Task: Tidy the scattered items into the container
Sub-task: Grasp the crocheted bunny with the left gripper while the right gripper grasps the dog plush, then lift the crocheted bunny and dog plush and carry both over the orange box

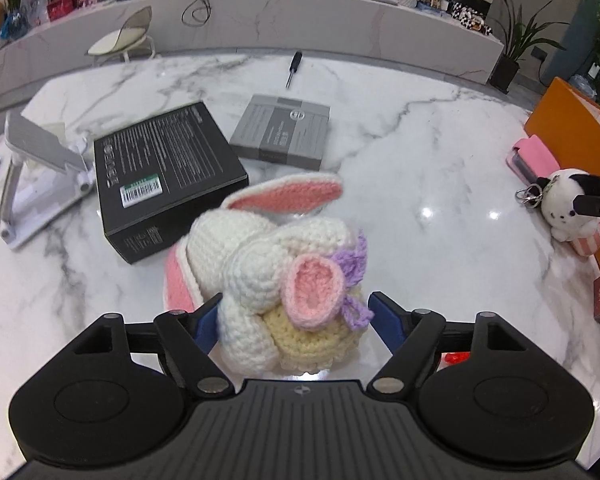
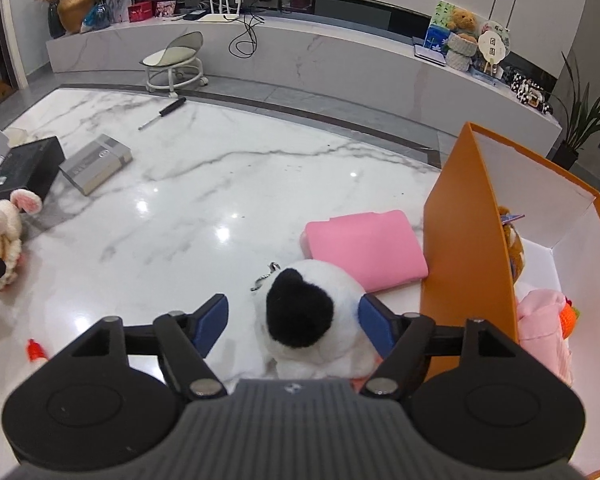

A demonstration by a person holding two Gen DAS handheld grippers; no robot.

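A crocheted white bunny [image 1: 260,264] with pink ears, a purple bow and a cream dress sits between the fingers of my left gripper [image 1: 300,320]. The jaws stand wide, the left finger [image 1: 210,324] touching the bunny. My right gripper [image 2: 296,320] is open around a white plush [image 2: 312,320] with a black ear and a metal key clip; a gap shows beside its left finger [image 2: 216,316]. The orange container [image 2: 460,220], white inside, stands just right of the plush. It holds a pink item [image 2: 544,320] and a brown toy [image 2: 514,248].
A pink pouch [image 2: 368,248] lies against the container's left wall. On the marble table [image 1: 400,168] are a black box [image 1: 160,176], a grey box [image 1: 284,132], a screwdriver [image 1: 293,68] and a white stand [image 1: 40,168]. A small red item [image 2: 34,350] lies near the front.
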